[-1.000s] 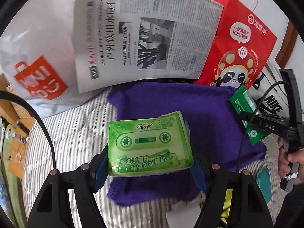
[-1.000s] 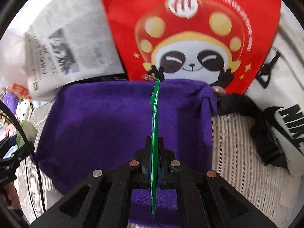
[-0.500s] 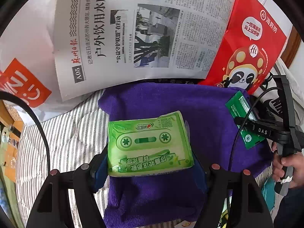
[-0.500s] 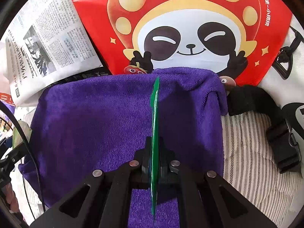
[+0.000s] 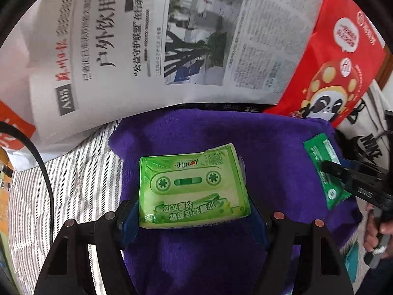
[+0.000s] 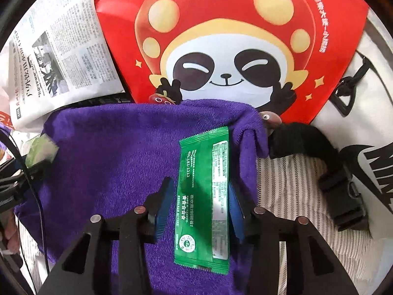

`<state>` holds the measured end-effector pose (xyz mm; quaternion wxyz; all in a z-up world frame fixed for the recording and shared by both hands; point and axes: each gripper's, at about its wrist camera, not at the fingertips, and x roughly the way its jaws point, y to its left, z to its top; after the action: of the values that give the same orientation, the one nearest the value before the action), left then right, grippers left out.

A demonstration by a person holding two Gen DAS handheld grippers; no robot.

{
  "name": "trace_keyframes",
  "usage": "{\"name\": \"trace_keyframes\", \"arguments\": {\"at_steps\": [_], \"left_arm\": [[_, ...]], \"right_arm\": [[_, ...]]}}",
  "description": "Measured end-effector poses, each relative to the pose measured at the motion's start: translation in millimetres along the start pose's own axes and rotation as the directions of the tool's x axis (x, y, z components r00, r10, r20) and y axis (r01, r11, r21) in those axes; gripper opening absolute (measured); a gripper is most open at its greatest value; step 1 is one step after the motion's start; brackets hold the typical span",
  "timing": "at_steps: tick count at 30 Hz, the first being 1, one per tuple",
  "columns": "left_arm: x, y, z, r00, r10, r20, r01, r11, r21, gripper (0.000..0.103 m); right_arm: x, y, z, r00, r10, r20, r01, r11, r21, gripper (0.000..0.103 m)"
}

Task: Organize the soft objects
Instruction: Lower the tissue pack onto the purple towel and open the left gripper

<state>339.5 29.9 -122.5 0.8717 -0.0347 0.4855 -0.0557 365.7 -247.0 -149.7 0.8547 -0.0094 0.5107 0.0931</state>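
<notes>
A purple towel lies spread on a striped bed. My left gripper is shut on a light green tissue pack with a cassette print, held over the towel's middle. My right gripper is open over the towel's right part. A dark green flat sachet lies flat on the towel between its fingers. The sachet and the right gripper also show at the right of the left wrist view.
A newspaper and a red panda paper bag stand behind the towel. A white Nike bag with a black strap lies at the right. Striped bedding surrounds the towel.
My right gripper has opened and let go of the green sachet, which went from edge-on in the jaws to flat on the towel. Both grippers moved forward toward the bags.
</notes>
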Motion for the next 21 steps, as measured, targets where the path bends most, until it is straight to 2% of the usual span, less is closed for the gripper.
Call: {"name": "trace_keyframes", "arguments": {"at_steps": [6, 11, 15, 21], "left_arm": [[20.9, -16.1, 10.2, 0.999, 0.046, -0.012, -0.045, 0.998, 0.032, 0.072], [42.1, -30.2, 11.9, 0.99, 0.133, -0.049, -0.129, 0.988, 0.081, 0.072], [48.1, -35.8, 12.4, 0.988, 0.142, -0.06, -0.137, 0.987, 0.078, 0.074], [54.4, -39.7, 14.1, 0.988, 0.129, -0.081, -0.123, 0.99, 0.072, 0.076]], "right_arm": [[-13.9, -0.4, -0.9, 0.999, -0.035, 0.027, 0.036, 0.999, -0.022, 0.045], [-36.4, -5.5, -9.2, 0.999, -0.023, 0.048, 0.024, 1.0, -0.019, 0.046], [-67.3, -3.5, -24.4, 0.997, -0.011, 0.072, 0.013, 1.0, -0.019, 0.052], [-95.4, -14.7, -52.7, 0.995, -0.041, 0.088, 0.043, 0.999, -0.02, 0.052]]}}
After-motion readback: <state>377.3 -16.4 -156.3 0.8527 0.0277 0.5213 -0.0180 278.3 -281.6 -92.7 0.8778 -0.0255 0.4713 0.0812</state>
